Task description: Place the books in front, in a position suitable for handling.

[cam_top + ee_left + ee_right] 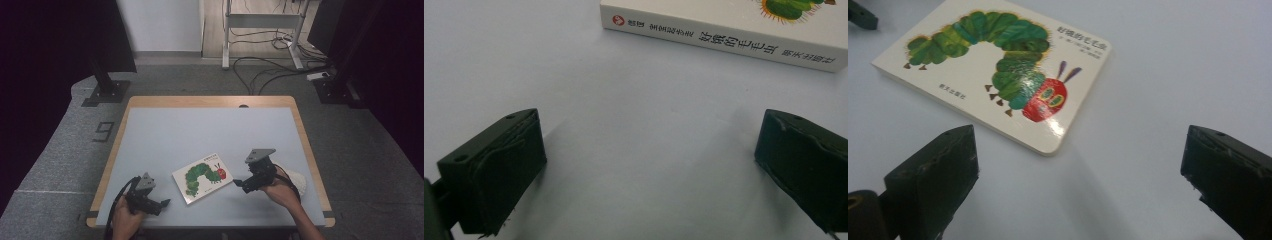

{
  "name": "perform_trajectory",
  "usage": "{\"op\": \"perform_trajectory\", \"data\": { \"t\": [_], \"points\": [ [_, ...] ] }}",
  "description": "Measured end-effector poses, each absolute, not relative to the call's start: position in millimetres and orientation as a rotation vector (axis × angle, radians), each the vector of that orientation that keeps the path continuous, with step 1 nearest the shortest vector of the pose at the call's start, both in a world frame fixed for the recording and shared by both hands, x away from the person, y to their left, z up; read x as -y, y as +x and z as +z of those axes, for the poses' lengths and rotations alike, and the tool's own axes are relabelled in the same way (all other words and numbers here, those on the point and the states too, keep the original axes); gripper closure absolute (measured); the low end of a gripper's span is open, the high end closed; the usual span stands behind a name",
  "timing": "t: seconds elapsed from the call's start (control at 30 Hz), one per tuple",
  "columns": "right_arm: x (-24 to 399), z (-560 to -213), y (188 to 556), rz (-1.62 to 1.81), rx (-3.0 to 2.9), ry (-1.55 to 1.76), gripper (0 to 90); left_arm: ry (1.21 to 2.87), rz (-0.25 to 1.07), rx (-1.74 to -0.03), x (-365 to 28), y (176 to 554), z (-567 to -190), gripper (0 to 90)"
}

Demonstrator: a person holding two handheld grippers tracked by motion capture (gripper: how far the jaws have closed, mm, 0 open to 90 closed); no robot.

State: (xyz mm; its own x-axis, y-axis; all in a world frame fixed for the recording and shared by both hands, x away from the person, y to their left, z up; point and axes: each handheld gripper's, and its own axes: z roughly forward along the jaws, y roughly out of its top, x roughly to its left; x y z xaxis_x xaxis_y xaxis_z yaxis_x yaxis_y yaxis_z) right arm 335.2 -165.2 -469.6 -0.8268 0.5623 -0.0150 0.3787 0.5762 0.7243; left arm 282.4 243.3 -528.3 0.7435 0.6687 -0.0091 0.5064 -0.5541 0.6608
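Pale grey table seen from above, one closed picture book laid flat near its front edge, between two grippers, left gripper and right gripper both spread wide, nothing pinched.

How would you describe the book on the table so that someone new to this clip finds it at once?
Start at the pale blue table with the wooden rim; near its front edge, between the left gripper and the right gripper, lies a closed white board book, flat. Its cover shows a green caterpillar with a red head, unlike the plain white cloth behind the right hand.
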Motion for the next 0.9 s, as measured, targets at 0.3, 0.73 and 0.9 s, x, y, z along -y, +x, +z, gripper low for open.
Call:
{"op": "perform_trajectory", "data": {
  "t": [0.3,0.73,0.9],
  "points": [
    [191.2,-460.3,330.6,1.072,-2.486,0.843,0.4,2.28,0.318,-0.88,-243.2,282.5,-528.4,0.0],
    [233.3,-458.7,318.9,1.037,-2.409,0.94,1.2,2.281,0.32,-0.88,-243.3,282.5,-528.4,0.0],
    [246.6,-460.7,314.4,1.047,-2.377,0.993,2.1,2.281,0.321,-0.88,-243.3,282.5,-528.4,0.0]
  ]
}}
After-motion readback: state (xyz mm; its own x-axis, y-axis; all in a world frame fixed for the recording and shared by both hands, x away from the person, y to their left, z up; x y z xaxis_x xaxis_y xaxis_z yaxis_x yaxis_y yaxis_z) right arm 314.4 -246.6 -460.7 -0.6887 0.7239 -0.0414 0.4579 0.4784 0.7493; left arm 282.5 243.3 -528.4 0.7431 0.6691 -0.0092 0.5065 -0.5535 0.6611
